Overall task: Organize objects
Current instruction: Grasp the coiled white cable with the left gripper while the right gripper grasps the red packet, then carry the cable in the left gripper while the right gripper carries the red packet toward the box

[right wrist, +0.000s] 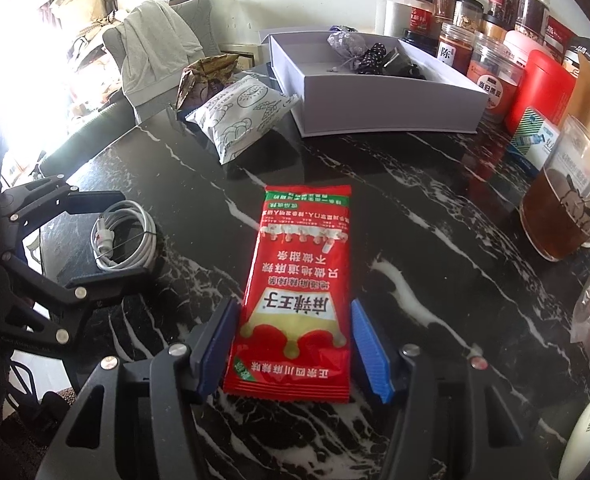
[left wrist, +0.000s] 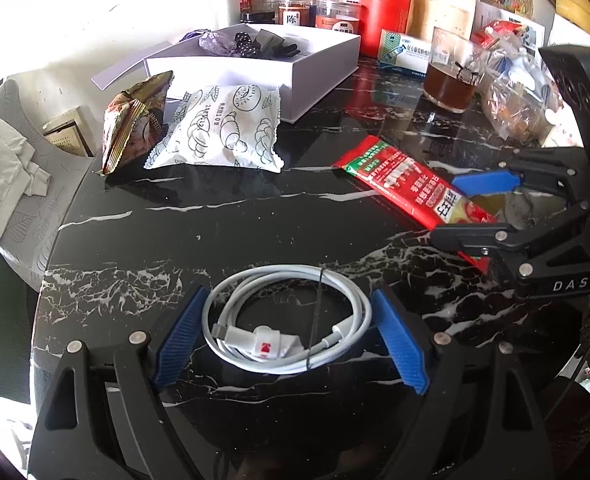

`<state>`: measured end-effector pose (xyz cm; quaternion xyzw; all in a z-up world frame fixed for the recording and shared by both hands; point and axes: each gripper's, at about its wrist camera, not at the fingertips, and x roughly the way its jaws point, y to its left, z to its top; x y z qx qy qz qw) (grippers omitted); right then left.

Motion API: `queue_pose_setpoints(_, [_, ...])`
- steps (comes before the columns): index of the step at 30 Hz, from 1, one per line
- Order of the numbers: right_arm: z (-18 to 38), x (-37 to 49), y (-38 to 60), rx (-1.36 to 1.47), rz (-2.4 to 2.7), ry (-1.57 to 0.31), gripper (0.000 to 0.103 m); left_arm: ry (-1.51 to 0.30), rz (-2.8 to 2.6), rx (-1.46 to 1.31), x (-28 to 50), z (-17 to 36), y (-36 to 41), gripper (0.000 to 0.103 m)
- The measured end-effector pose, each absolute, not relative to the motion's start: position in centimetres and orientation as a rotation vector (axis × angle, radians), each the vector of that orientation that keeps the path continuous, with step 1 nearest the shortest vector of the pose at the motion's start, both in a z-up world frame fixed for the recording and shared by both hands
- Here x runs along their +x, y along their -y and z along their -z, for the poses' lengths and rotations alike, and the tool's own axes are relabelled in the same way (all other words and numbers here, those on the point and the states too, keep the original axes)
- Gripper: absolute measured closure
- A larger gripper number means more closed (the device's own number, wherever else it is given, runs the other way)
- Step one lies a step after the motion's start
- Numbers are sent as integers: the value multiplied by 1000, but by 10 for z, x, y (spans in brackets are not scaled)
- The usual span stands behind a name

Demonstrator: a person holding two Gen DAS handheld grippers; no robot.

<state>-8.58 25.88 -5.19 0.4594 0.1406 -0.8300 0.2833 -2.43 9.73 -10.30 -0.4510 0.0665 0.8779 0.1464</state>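
Note:
A coiled white cable [left wrist: 289, 320] lies on the black marble table between the open blue-padded fingers of my left gripper [left wrist: 291, 334]; it also shows in the right wrist view [right wrist: 125, 240]. A red snack packet [right wrist: 299, 284] lies flat between the open fingers of my right gripper [right wrist: 293, 346], near end inside the jaws; it also shows in the left wrist view [left wrist: 407, 182]. A white open box [left wrist: 263, 64] holding small dark items stands at the back. A white bread packet [left wrist: 223, 128] and a brown foil packet [left wrist: 135, 120] lie in front of it.
A glass of brown drink [right wrist: 567, 208] stands at the right. Jars, a red canister [right wrist: 539, 92] and a medicine box [left wrist: 405, 52] crowd the back edge. A clear bag of snacks [left wrist: 519, 108] lies at the right. A chair with cloth [right wrist: 155, 44] stands beyond the table's left edge.

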Motion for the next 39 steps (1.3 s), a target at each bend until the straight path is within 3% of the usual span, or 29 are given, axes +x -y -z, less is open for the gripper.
queue_pose_setpoints(10, [54, -90, -249, 1202, 2248, -374, 34, -170, -2550, -1295, -21, 102, -90, 19])
queue_pose_setpoints(11, [54, -90, -250, 1203, 2250, -364, 35, -169, -2552, -1297, -21, 102, -90, 20])
queue_pose_setpoints(13, [53, -89, -252, 1192, 2255, -370, 50, -164, -2557, -1305, -20, 102, -89, 23])
queue_pose_setpoints(16, [53, -89, -256, 1182, 2253, -345, 54, -159, -2560, -1306, -18, 101, -89, 24])
queue_pose_setpoints(39, [31, -73, -266, 1126, 2246, -288, 58, -153, -2563, -1295, -13, 75, -98, 29])
